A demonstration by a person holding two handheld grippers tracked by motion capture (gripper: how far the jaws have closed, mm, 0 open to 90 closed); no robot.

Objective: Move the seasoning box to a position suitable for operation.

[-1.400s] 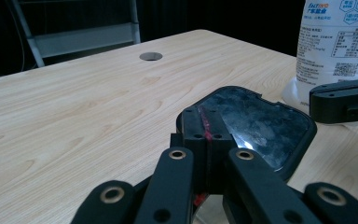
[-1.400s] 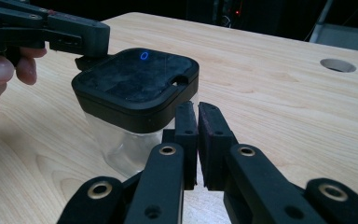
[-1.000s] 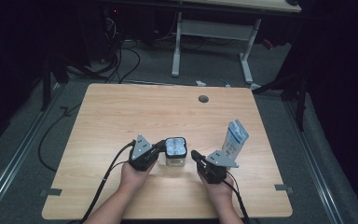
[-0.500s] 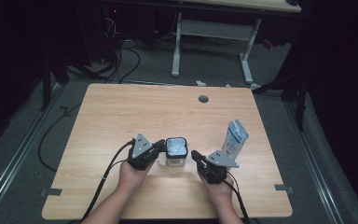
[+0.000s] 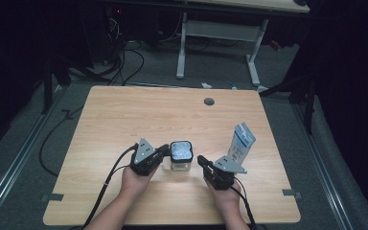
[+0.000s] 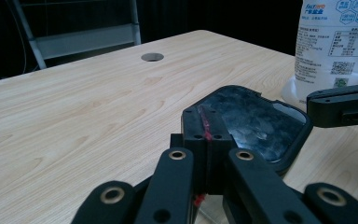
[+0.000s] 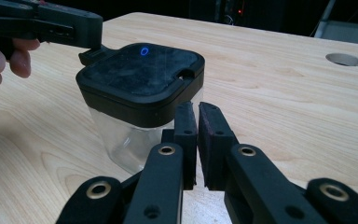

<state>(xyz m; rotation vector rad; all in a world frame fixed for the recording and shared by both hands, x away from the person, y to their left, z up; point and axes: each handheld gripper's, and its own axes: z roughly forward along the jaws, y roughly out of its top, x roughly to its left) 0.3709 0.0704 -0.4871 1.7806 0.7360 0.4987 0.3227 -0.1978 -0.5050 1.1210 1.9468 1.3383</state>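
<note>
The clear container (image 5: 181, 162) stands upright on the table (image 5: 124, 120), nearer the front edge than the back and roughly midway between the left and right edges. Its black lid (image 5: 181, 151) is in place.

Hidden or unclear: in the high view the left gripper (image 5: 164, 150) meets the lid's left edge, but its fingertips are too small there to read. In the left gripper view the jaws are together, pads meeting at the lid's near rim; whether a tab of the lid is pinched between them cannot be told, as the jaws cover that spot. In the right gripper view the left gripper's tip (image 7: 91, 51) touches the lid's far corner. The container's lower body is hidden behind the right gripper's own jaws in that view. The white pouch (image 5: 240, 142) stands upright near the right edge; in the left gripper view its top is cut off by the frame.

The right gripper (image 5: 202, 160) sits just right of the container, jaws all but closed with a thin slit between the pads, nothing in them.

Against the earlier frames: both hands, the container and the pouch are unchanged in position.
</note>
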